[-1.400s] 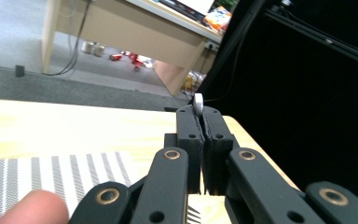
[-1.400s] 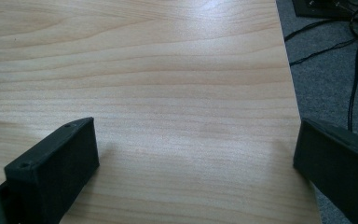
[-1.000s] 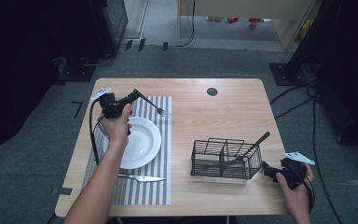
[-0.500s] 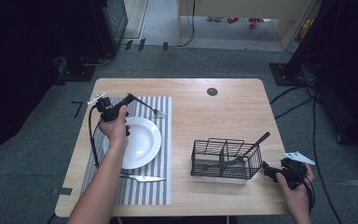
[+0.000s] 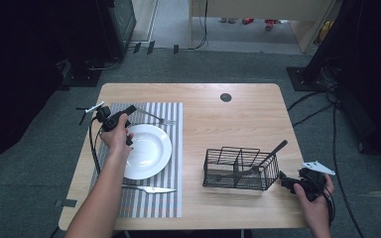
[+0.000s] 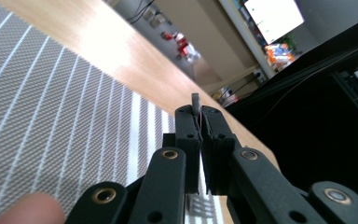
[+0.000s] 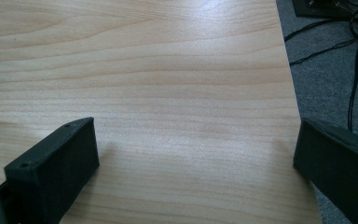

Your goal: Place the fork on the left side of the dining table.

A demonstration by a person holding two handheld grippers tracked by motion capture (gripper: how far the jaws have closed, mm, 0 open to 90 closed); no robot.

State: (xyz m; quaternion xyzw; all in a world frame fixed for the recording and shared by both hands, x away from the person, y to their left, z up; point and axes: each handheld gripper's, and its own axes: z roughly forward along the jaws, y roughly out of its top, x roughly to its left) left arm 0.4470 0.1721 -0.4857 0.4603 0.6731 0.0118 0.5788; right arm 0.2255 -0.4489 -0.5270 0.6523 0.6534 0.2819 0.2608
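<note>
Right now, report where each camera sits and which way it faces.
High view: above the person's side, looking forward and down on the table; both forearms enter from below.
Left gripper view: rides the left gripper, looking along its fingers, shut on the fork, low over the striped placemat.
Right gripper view: rides the right gripper, looking down past its spread fingers at bare wood by the table's edge.
Shared: the high view and left gripper view both show the striped placemat and fork.

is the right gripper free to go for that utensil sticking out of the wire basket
Probably yes. The right gripper sits open and holding nothing at the table's near right corner, just beside the wire basket. The utensil leans out over the basket's right rim toward it, handle up, with nothing between them.
</note>
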